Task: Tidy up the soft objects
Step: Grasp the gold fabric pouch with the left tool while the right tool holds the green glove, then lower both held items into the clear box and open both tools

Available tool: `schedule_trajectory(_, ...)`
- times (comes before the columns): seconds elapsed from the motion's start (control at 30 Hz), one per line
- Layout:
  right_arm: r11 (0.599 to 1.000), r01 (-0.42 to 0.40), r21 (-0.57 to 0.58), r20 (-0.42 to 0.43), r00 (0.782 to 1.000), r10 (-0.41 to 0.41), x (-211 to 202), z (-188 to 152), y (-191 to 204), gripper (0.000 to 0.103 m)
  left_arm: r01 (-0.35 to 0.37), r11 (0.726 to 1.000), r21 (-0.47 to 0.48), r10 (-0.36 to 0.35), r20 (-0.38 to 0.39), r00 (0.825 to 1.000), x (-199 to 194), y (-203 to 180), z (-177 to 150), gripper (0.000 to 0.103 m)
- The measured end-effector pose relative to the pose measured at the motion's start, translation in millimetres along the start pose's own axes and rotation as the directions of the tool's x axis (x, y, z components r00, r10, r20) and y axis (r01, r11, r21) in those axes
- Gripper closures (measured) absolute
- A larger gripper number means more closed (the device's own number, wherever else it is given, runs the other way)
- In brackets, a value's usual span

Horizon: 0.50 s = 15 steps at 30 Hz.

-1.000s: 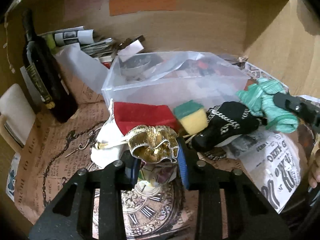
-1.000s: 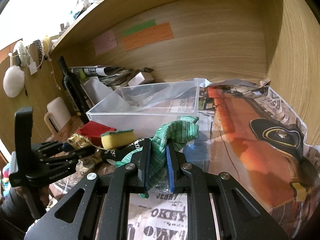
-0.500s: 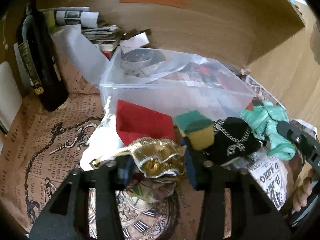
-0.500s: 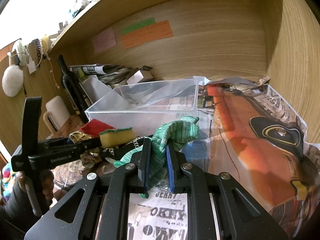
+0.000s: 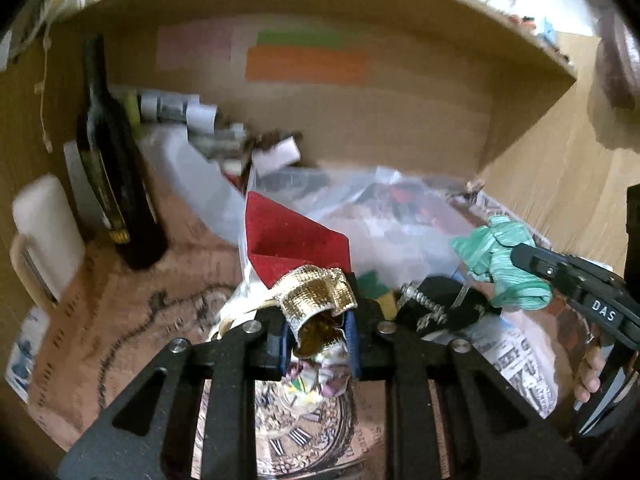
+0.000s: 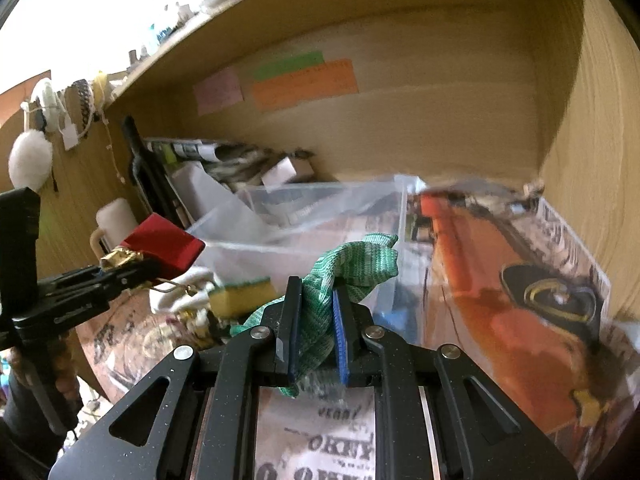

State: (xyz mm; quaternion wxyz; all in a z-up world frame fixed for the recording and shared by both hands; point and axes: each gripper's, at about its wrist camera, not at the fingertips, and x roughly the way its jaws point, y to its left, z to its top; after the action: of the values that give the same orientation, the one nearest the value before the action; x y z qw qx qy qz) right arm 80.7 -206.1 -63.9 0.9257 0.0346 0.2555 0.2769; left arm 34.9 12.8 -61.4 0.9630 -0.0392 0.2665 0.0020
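My left gripper (image 5: pixel 318 314) has its jaws closing on a gold shiny fabric (image 5: pixel 316 296), and the pads press on it. A red felt piece (image 5: pixel 292 236) joined to that fabric hangs lifted above the pile, also seen as the red felt piece (image 6: pixel 164 242) in the right wrist view. My right gripper (image 6: pixel 314 308) is shut on a green knit cloth (image 6: pixel 352 268), held in front of a clear plastic box (image 6: pixel 320 208). A yellow-and-green sponge (image 6: pixel 240 294) and a black item with a chain (image 5: pixel 444 304) lie on the paper below.
A dark bottle (image 5: pixel 116 184) and a white mug (image 5: pixel 44 236) stand at the left. Rolled papers and a small box lie behind the clear box. Wooden walls close the back and right. Printed paper covers the shelf floor.
The left gripper has risen and pinched tighter, carrying the gold fabric and red piece up off the pile. The right gripper kept still with the green cloth.
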Motion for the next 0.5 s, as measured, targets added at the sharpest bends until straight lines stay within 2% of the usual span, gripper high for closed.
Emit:
schedule_trajectory(0.27,0.997,0.009,-0.073,0.092,0.996,-0.002,-3,33,14,0.09,-0.021,0.998,0.063,0.014,0.109,0.994,-5,-8,33,0.081)
schedule_trajectory(0.5,0.996,0.005,-0.092,0.121,0.993,0.006,16,57,19,0.09,-0.012,0.998,0.057,0.008,0.07,0.998,37,-3,55,0.081)
